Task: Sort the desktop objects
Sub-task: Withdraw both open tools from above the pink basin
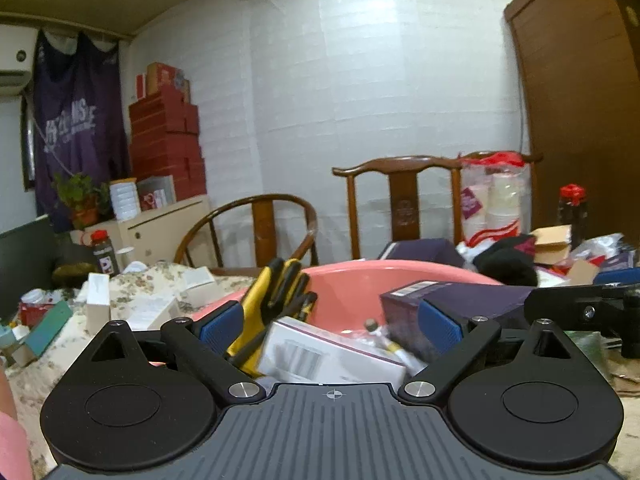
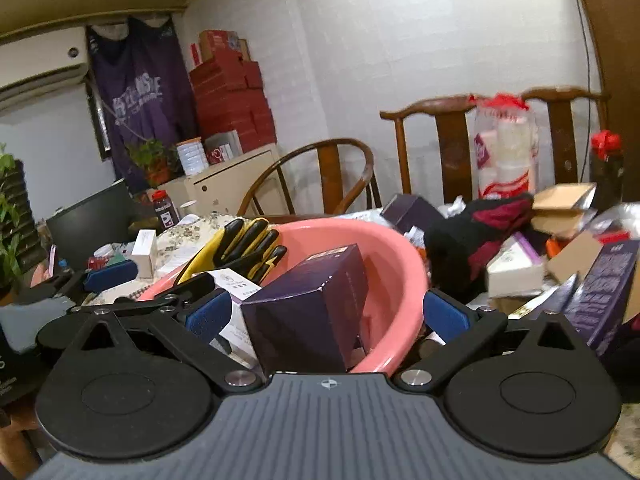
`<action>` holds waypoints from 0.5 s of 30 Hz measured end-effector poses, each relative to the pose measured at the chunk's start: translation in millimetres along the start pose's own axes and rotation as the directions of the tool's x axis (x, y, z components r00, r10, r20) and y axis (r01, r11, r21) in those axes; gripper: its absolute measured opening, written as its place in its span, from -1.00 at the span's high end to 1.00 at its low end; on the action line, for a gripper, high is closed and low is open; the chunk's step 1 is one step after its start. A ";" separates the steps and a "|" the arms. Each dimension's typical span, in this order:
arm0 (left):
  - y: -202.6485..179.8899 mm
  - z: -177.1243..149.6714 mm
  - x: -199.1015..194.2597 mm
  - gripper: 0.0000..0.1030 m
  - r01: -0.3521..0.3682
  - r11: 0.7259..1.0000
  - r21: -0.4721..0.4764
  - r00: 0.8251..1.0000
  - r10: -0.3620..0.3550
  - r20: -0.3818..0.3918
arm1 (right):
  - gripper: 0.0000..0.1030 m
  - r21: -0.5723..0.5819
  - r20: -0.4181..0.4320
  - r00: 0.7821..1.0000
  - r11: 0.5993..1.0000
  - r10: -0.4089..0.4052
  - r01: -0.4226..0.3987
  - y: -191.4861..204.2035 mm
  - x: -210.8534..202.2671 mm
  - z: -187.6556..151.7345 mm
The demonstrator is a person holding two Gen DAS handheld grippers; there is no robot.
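Note:
A pink plastic basin (image 1: 352, 280) (image 2: 404, 272) sits on the cluttered table right in front of both grippers. Inside it stand a dark purple box (image 2: 312, 300) (image 1: 460, 300), a white box with a purple strip (image 1: 332, 354) (image 2: 236, 284) and yellow-and-black gloves (image 1: 276, 292) (image 2: 244, 248) leaning on the rim. My left gripper (image 1: 331, 324) is open over the basin's near edge, its blue pads touching nothing. My right gripper (image 2: 327, 316) is open too; the purple box stands between its fingers, clear of both pads.
Loose boxes (image 2: 516, 268) and dark red-black clothing (image 2: 480, 232) pile up to the right of the basin. Small white boxes (image 1: 98, 300) and a red-capped bottle (image 1: 105, 254) lie on the floral cloth at left. Wooden chairs (image 1: 404, 200) stand behind the table.

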State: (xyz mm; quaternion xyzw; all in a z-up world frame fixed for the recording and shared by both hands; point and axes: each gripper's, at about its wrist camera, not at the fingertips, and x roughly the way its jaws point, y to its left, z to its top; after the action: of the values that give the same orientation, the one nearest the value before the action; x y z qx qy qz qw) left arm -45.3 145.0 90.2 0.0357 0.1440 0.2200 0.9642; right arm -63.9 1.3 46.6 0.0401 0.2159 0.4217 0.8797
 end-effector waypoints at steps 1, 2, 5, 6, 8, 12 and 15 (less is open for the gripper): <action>-3.2 -0.3 -4.1 -0.93 0.012 1.000 -0.003 1.000 -0.012 0.002 | -0.98 -0.013 0.011 1.000 1.000 -0.005 0.005 1.2 -6.2 -1.6; -5.8 -0.5 -7.7 -0.94 0.022 1.000 -0.003 1.000 -0.022 0.005 | -0.98 -0.025 0.023 1.000 1.000 -0.011 0.011 3.1 -13.3 -3.7; -14.1 -1.8 -20.4 -0.94 0.045 0.999 -0.006 0.999 -0.045 0.019 | -0.98 -0.035 0.034 0.999 0.999 -0.016 0.017 4.1 -29.4 -8.9; -17.2 -2.3 -24.6 -0.94 0.054 0.999 -0.005 0.998 -0.054 0.024 | -0.98 -0.037 0.042 0.999 0.999 -0.023 0.025 3.5 -35.6 -12.0; -24.6 -3.2 -31.7 -0.96 0.075 0.997 0.000 0.997 -0.075 0.032 | -0.98 -0.043 0.053 0.998 0.999 -0.031 0.033 1.2 -46.3 -17.4; -44.2 -6.3 -41.0 -0.96 0.108 0.994 0.013 0.993 -0.109 0.037 | -0.98 -0.039 0.083 0.995 0.997 -0.062 0.066 -10.4 -67.9 -27.2; -63.0 -8.7 -41.7 -0.96 0.138 0.990 0.023 0.990 -0.139 0.031 | -0.98 -0.042 0.104 0.990 0.994 -0.098 0.102 -20.4 -81.6 -34.4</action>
State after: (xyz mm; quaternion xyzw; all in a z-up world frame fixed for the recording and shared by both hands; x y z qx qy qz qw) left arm -57.8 70.2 84.5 0.0390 0.1328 0.1505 0.9789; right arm -108.3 -77.6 38.6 0.0300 0.1627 0.3794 0.9103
